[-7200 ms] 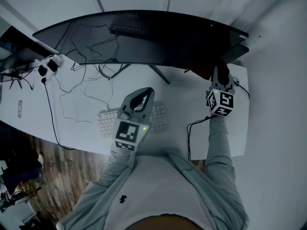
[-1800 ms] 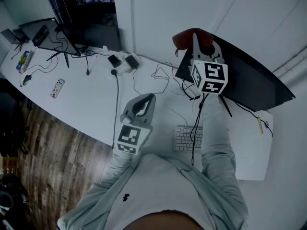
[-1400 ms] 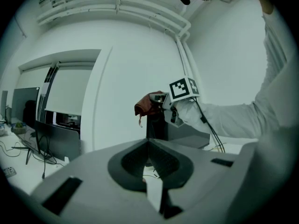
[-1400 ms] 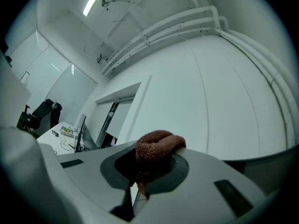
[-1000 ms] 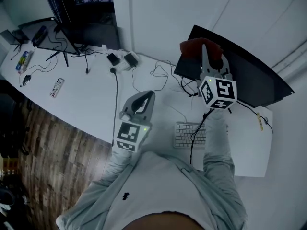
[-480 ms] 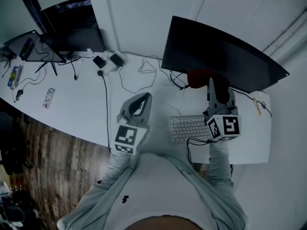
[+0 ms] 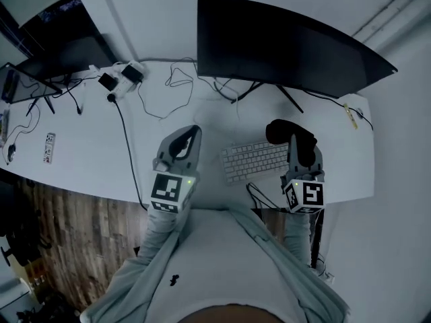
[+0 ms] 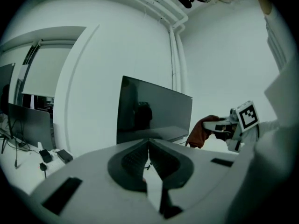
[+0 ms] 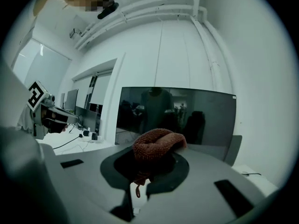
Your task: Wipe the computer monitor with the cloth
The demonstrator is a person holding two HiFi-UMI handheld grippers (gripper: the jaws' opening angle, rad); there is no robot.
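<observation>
**Right claw** [image 9: 148, 168]: jaws closed on the cloth [image 9: 156, 146], a reddish knitted bundle bulging above the tips, with one strand [image 9: 137, 189] dangling below. The monitor [image 9: 176, 112] stands ahead of this claw, apart from it, its screen dark and reflective. Only the head view shows what lies beneath: the right end of the keyboard [image 7: 254, 160], on the white surface [image 7: 128, 157].

**Left claw** [image 8: 149, 149]: jaws together, nothing between them. Its view alone shows the held cloth side-on, off to its right, in front of the monitor.
</observation>
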